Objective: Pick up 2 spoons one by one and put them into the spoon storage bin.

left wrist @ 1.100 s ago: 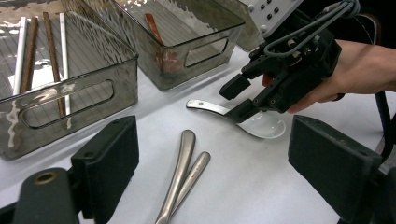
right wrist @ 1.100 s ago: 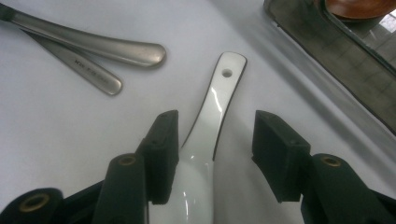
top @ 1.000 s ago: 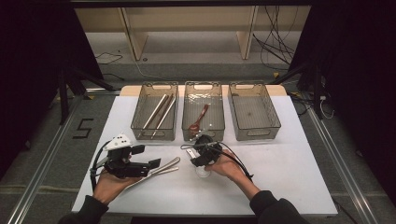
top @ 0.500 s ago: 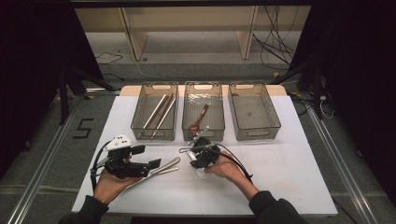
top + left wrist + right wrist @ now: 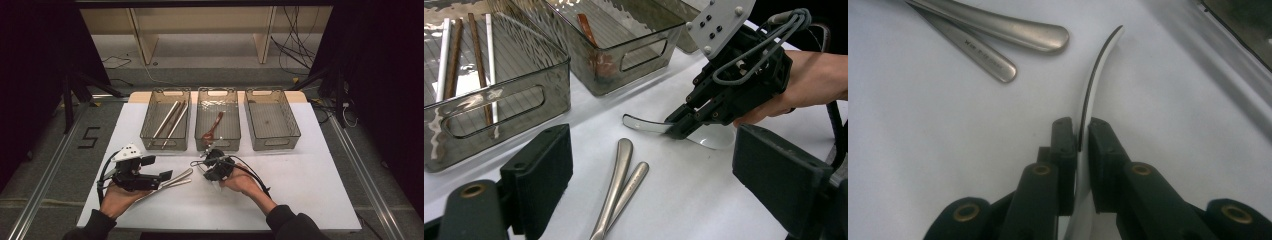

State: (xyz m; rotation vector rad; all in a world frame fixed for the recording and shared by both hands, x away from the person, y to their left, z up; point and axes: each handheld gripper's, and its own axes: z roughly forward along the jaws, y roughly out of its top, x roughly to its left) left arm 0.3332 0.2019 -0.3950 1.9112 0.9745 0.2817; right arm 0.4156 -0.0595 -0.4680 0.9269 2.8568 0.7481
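A white spoon (image 5: 644, 124) lies on the white table (image 5: 300, 190), its bowl (image 5: 711, 139) under the right hand. My right gripper (image 5: 1080, 130) is shut on its curved handle (image 5: 1098, 65); the jaws have just been closing with the handle between them. From above, that gripper (image 5: 207, 159) points toward the trays. Two metal utensil handles (image 5: 620, 175) lie side by side just left of it. My left gripper (image 5: 651, 150) stands open, level over those handles (image 5: 176, 179) with nothing between its jaws (image 5: 165, 176).
Three clear grey trays stand in a row behind the hands. The left tray (image 5: 164, 145) holds several long sticks, the middle tray (image 5: 218, 146) a brown spoon (image 5: 214, 126), the right tray (image 5: 274, 146) nothing. Bare table lies to the right.
The right gripper's jaws have closed onto the white spoon's handle. Both hands stay where they were, and the left gripper is unchanged.
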